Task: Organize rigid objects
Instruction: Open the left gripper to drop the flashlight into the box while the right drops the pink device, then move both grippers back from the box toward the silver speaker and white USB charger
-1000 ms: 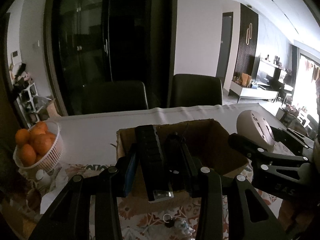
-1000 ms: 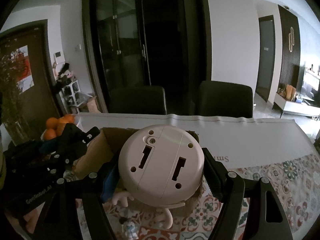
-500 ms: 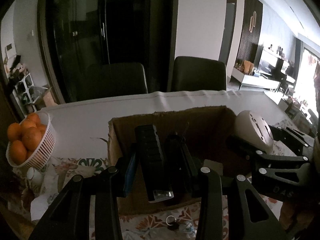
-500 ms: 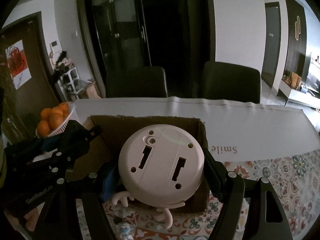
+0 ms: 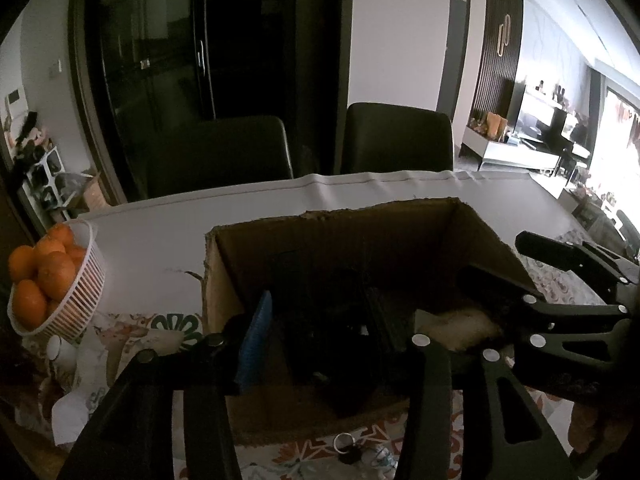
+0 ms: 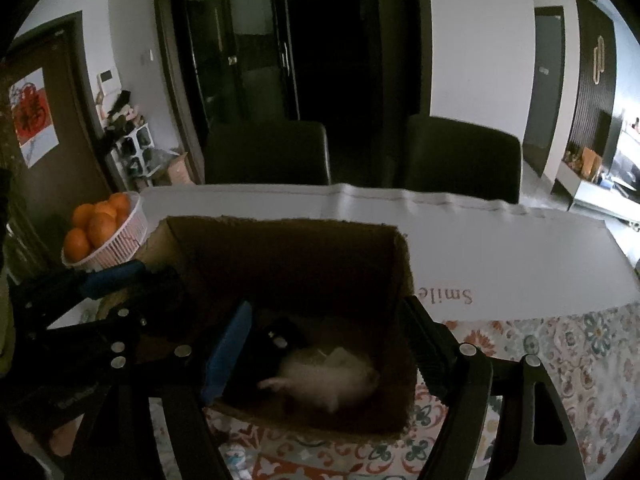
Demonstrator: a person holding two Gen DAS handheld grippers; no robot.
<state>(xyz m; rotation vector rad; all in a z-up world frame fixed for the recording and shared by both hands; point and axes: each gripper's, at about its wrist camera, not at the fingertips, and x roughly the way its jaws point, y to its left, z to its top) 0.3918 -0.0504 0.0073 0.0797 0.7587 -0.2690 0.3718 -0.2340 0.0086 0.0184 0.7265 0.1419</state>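
Both grippers, left [image 5: 332, 344] and right [image 6: 328, 344], hang released over the box [image 6: 288, 248], holding nothing. Inside it you have the white toy [image 6: 332, 376] lying blurred on the floor beside dark remotes [image 5: 332, 332]. Beyond it, you have only oranges [image 5: 40, 276] on the table [image 6: 500, 256]; sorting looks nearly done.

I see the cardboard box [image 6: 404, 264] at centre frame on the table [image 6: 500, 256], the round gadget [image 6: 332, 376] lying in it (lower right of its floor); the basket of oranges [image 6: 120, 236] stands left, two chairs [image 6: 460, 156] behind.
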